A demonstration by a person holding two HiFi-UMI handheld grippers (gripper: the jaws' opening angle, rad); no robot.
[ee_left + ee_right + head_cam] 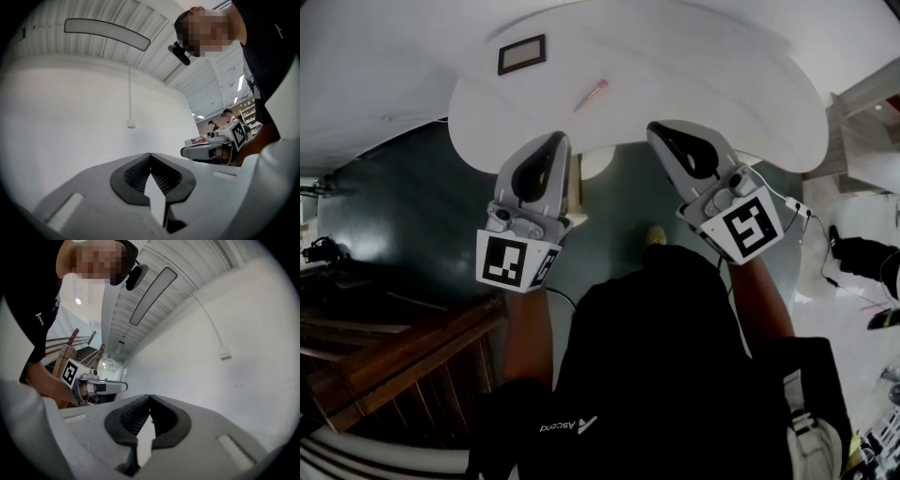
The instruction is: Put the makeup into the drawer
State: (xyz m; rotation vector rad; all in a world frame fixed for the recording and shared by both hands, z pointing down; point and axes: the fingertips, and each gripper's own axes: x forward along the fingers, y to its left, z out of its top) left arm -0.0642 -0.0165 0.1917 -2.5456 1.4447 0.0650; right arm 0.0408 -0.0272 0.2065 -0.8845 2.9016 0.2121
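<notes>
On the far left, brown wooden stairs (403, 347) run out of the head view, and their lower part is cut off. Next to them is dark floor (412, 216) with lots of room.

The left gripper (555, 141) is held just in front of the white table (694, 84). Its tongs are pressed together at the tips with nothing between them. The left gripper view shows only wall and ceiling past the tips.

A small dark-framed thing (522, 53) lies on the table, but it is too small to tell what it is. The pink makeup stick (591, 95) lies alone on the table top, a bit right of the frame. It is well apart from both grippers, with bare table all around it.

The right gripper (661, 129) is at the curved table edge too. Its tongs are also together and empty.

On the far right, thin cables (825, 248) lie on a pale floor, and the things there are cut off.
</notes>
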